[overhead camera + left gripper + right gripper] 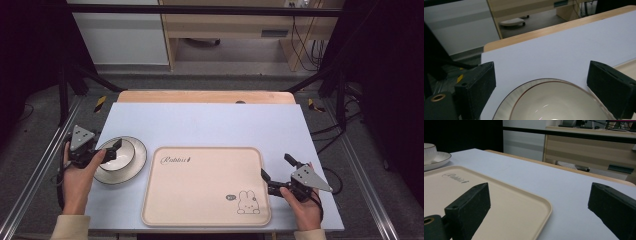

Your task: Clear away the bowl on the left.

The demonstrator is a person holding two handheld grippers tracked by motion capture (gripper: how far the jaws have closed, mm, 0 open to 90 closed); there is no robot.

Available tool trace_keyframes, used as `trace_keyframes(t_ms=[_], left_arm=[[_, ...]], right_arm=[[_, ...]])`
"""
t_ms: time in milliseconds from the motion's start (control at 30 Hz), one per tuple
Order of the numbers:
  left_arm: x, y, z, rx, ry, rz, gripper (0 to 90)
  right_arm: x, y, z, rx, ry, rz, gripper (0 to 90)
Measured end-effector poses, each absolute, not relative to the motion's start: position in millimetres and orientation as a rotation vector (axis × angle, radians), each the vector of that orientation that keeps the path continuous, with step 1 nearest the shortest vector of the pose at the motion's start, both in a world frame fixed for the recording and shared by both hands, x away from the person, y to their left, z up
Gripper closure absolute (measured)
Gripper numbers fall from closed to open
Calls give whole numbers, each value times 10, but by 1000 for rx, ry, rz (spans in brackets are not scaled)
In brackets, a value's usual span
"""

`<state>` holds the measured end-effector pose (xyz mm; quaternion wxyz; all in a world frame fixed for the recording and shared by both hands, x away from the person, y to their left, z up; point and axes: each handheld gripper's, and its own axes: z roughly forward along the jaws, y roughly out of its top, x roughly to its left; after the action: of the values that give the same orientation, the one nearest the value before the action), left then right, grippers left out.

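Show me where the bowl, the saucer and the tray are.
bowl (119,154), high view, its inner bottom.
saucer (140,152), high view, its right rim.
tray (200,185), high view, its bare middle.

"Rabbit" script on beige tray (200,210)

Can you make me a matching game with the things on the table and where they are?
Things:
1. bowl
2. saucer
3. tray
4. right hand-held gripper

Places:
A. under the bowl
B. open at the right edge of the tray
C. in the middle of the table, with a rabbit drawing
D. between the jaws of the left hand-held gripper

Pairs: 1-D, 2-A, 3-C, 4-B
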<state>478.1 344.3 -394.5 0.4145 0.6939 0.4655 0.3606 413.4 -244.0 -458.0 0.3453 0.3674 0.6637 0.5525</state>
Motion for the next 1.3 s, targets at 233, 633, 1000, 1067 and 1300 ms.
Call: trace_keyframes(t_ms=[233,633,1000,1067,1300], left_arm=[[4777,3619,-3929,1685,1290,821,91],[4787,3724,-4001,1690,1425,797,292],[4855,3724,-4176,1840,1517,624,400],[4858,3716,-4188,1843,1526,616,419],[4879,3683,-4279,1857,1555,557,481]], right_arm=[[4127,-2422,-4581,943,1734,1422,42],[4132,-2399,-4581,934,1752,1408,44],[4131,-2392,-4590,930,1766,1422,44],[4134,-2388,-4590,922,1771,1419,44],[4134,-2381,-4592,923,1774,1421,44]])
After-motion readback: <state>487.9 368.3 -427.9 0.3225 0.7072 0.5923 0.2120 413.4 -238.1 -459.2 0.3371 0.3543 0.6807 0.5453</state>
